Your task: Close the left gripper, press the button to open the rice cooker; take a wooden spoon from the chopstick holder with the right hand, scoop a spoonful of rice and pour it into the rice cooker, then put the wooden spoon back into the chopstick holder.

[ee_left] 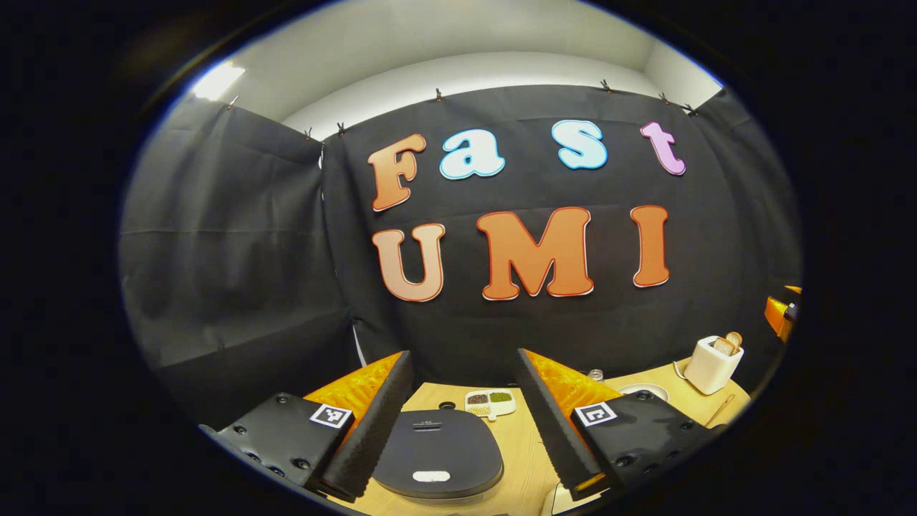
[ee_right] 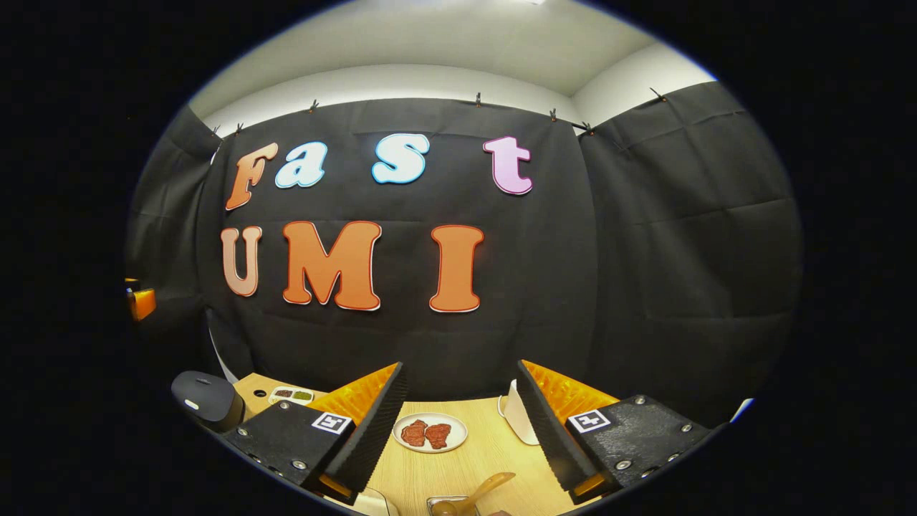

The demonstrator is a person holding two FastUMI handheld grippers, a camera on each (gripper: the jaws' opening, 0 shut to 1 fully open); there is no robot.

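Rice cooker (ee_left: pixel 438 453) is sitting shut on the near part of the wooden table (ee_left: pixel 519 466), framed between the fingers of the left gripper (ee_left: pixel 462 423), which are spread wide. Before pressing, those fingers should be clenching together, then descending squarely onto the pale button (ee_left: pixel 431 476) at the lid's near edge. Right gripper (ee_right: pixel 458 430) is hanging released over a plate of meat (ee_right: pixel 430 433); what is probably the wooden spoon (ee_right: pixel 481 491) is lying nearest. No brand or label is legible anywhere.

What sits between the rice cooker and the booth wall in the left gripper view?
A divided tray of grains lies on the table behind the rice cooker.
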